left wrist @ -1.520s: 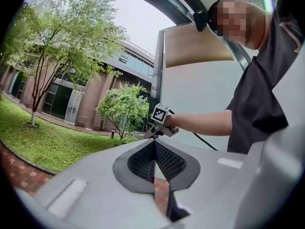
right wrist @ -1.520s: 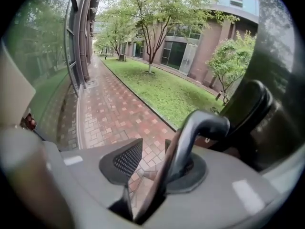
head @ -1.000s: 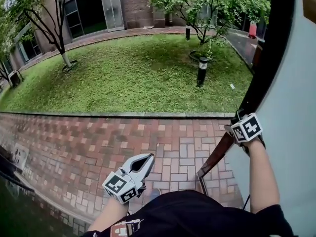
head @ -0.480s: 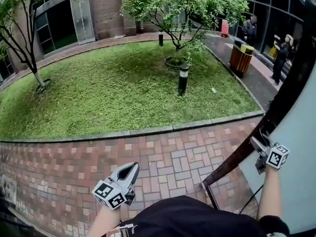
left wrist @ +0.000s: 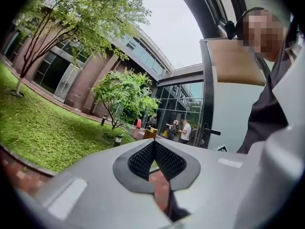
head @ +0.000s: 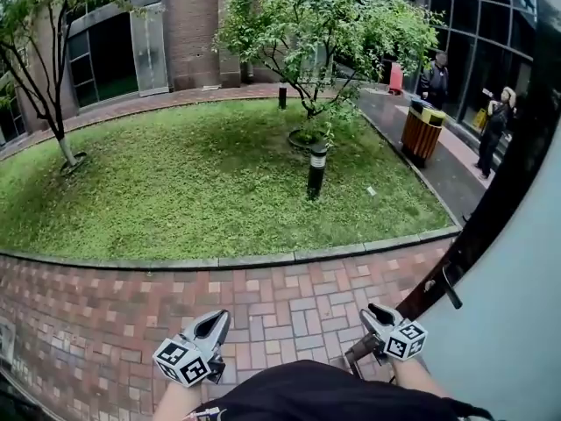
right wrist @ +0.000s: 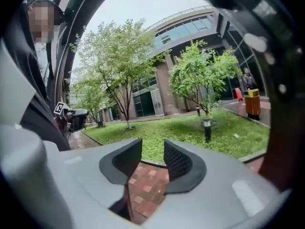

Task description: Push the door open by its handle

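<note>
Fingers (left wrist: 139, 160) of the left gripper (head: 219, 319) are pressed together with nothing between them. Those of the right gripper (right wrist: 152, 151) stand apart, also empty, and have just been closing. By the far walk a bin (head: 419, 135) has a yellow top; what is in it cannot be seen. A person (head: 495, 125) stands past it. On the lawn (head: 175, 191) are a lamp post (head: 316, 170) and a tree (head: 324, 24). At right is the door (head: 517, 323), its handle (head: 449, 286) up and right of the right gripper, apart from it.

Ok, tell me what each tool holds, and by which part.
Nothing. Left tool: jaws together, empty. Right tool: jaws apart, just closing a little, nothing between them.
</note>
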`<action>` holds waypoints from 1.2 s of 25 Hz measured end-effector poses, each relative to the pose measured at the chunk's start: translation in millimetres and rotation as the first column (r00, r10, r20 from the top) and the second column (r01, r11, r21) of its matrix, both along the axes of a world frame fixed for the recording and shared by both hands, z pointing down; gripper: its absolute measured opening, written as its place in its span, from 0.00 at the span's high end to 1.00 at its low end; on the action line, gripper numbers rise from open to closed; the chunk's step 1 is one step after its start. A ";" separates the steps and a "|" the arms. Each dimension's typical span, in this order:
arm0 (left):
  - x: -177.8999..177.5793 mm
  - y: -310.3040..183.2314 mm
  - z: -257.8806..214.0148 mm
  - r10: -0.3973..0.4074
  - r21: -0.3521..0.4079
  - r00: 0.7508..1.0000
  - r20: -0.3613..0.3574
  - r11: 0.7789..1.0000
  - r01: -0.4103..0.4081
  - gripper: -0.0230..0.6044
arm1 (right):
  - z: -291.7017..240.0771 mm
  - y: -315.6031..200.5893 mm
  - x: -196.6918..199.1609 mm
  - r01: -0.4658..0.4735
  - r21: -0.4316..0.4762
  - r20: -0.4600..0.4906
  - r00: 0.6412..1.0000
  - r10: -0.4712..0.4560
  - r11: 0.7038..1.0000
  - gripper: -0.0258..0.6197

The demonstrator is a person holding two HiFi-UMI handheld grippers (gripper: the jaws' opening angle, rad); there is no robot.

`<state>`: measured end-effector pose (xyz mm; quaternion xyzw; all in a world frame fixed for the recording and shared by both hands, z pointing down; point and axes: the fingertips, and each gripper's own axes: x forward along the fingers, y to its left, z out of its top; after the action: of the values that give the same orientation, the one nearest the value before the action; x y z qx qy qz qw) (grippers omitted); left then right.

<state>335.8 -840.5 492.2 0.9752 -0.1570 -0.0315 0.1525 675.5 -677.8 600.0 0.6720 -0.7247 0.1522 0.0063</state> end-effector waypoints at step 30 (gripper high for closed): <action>-42.9 82.9 19.2 -0.113 0.001 0.991 0.070 0.994 0.113 0.98 | -6.4 37.1 -90.9 0.315 0.001 -0.078 0.946 -0.314 0.949 0.96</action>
<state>292.9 -757.6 511.4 0.9651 -0.2173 -0.0058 0.1461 584.6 -640.7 593.6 0.5533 -0.8228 0.1185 0.0537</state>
